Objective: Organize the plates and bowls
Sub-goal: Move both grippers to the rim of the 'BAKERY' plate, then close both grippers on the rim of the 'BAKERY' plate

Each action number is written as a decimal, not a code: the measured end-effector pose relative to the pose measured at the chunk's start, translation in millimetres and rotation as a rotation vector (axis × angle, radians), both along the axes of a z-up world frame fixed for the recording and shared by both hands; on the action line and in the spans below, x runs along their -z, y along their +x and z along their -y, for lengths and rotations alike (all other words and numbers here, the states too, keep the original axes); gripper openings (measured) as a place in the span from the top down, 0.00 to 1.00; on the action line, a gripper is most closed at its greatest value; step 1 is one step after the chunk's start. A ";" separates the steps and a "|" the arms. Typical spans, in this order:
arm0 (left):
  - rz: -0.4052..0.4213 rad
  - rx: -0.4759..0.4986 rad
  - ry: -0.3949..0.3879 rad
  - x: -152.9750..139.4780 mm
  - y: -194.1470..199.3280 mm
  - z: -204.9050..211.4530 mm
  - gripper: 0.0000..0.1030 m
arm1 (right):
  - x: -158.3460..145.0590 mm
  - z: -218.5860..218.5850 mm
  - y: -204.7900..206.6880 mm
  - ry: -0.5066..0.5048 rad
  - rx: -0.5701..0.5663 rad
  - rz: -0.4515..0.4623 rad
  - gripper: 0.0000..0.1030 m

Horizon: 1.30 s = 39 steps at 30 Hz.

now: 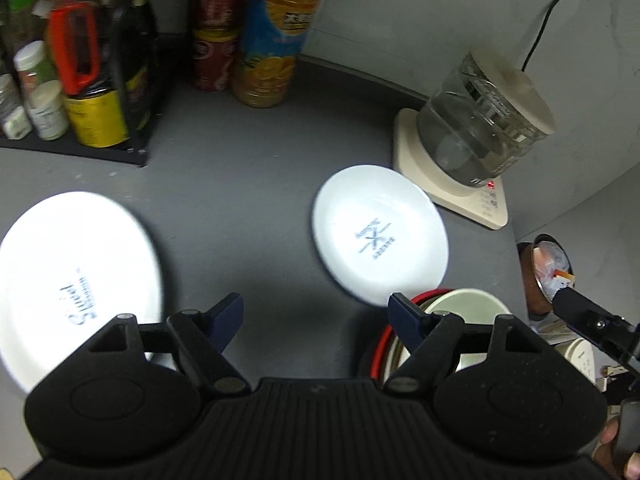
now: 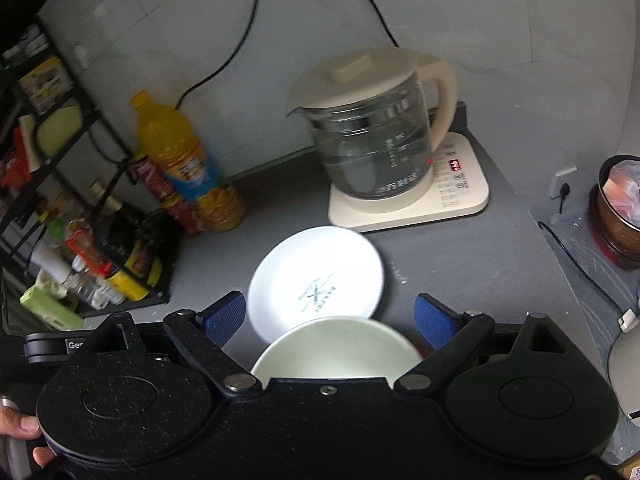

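Observation:
A small white plate with a blue logo lies on the grey counter in front of the kettle; it also shows in the right wrist view. A larger white plate lies at the left. A cream bowl sits nested in a red-rimmed bowl by the small plate; the cream bowl shows under my right gripper. My left gripper is open and empty above the counter between the plates. My right gripper is open and empty, just above the cream bowl.
A glass kettle on a cream base stands at the back right. An orange drink bottle, cans and a black rack of bottles stand at the back left. A brown pot sits beyond the counter's right edge.

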State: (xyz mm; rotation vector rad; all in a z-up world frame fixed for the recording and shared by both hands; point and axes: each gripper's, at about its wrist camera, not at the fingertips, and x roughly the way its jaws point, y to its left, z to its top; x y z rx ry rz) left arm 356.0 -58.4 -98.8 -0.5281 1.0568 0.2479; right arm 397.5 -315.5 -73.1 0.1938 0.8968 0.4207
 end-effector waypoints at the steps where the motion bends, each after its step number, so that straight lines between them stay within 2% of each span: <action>1: -0.001 0.007 -0.003 1.7 5.0 0.4 0.24 | 3.2 1.3 3.6 0.004 0.009 -0.011 0.12; 3: 0.007 0.030 -0.001 5.0 14.9 2.2 0.24 | 9.9 3.9 11.2 0.008 0.028 -0.039 0.13; 9: -0.021 0.025 -0.013 23.2 42.9 -2.7 0.25 | 28.4 3.2 38.1 0.028 0.053 -0.122 0.28; 16: -0.061 0.010 -0.040 48.5 64.7 -15.1 0.30 | 50.2 -8.0 67.0 0.027 0.061 -0.205 0.33; 20: -0.080 0.000 -0.062 62.3 73.4 -21.7 0.38 | 66.0 -16.2 84.4 -0.001 0.060 -0.248 0.38; 28: -0.126 0.002 -0.111 89.2 94.4 -28.2 0.54 | 100.0 -26.9 112.4 -0.104 0.044 -0.340 0.39; 39: -0.181 -0.001 -0.141 114.1 115.0 -27.7 0.68 | 127.3 -27.6 137.5 -0.128 0.028 -0.439 0.47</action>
